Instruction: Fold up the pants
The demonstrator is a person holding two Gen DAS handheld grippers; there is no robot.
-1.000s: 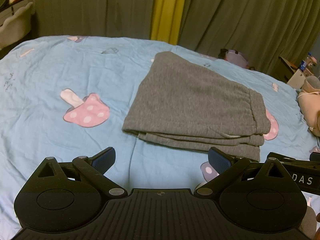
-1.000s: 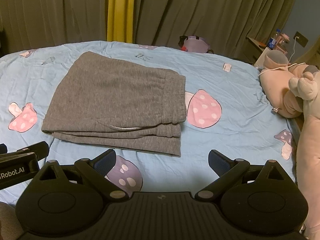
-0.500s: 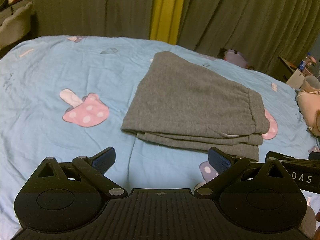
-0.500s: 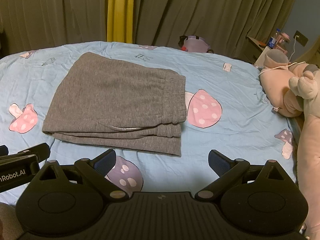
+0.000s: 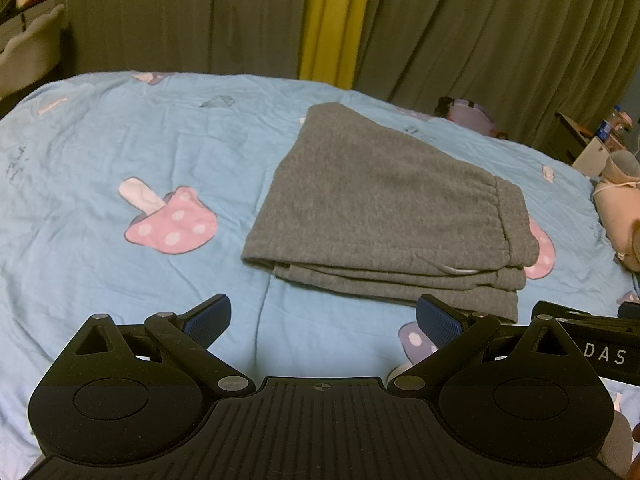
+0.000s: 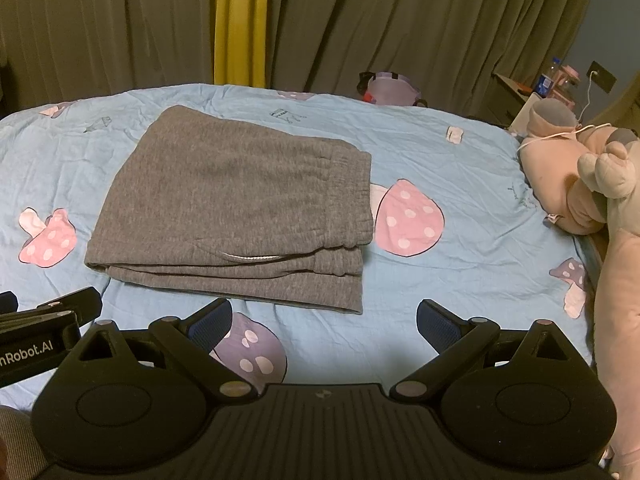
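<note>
Neatly folded pants (image 5: pixel 384 208), left gripper (image 5: pixel 323 318) clear

Home bedroom: mushroom-print bed sheet (image 6: pixel 460 184), plush toys (image 6: pixel 576 184), curtains (image 6: pixel 380 20).

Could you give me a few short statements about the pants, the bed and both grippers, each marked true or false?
1. The grey pants lie folded in a stacked bundle on the blue sheet. True.
2. The left gripper is shut on the pants. False: it is open, empty and short of the cloth.
3. The right gripper is open and holds nothing. True.
4. The waistband faces the plush toy's side of the bed. True.
5. A white drawstring lies loose across the sheet. False: it shows only at the pants' near folded edge.
</note>
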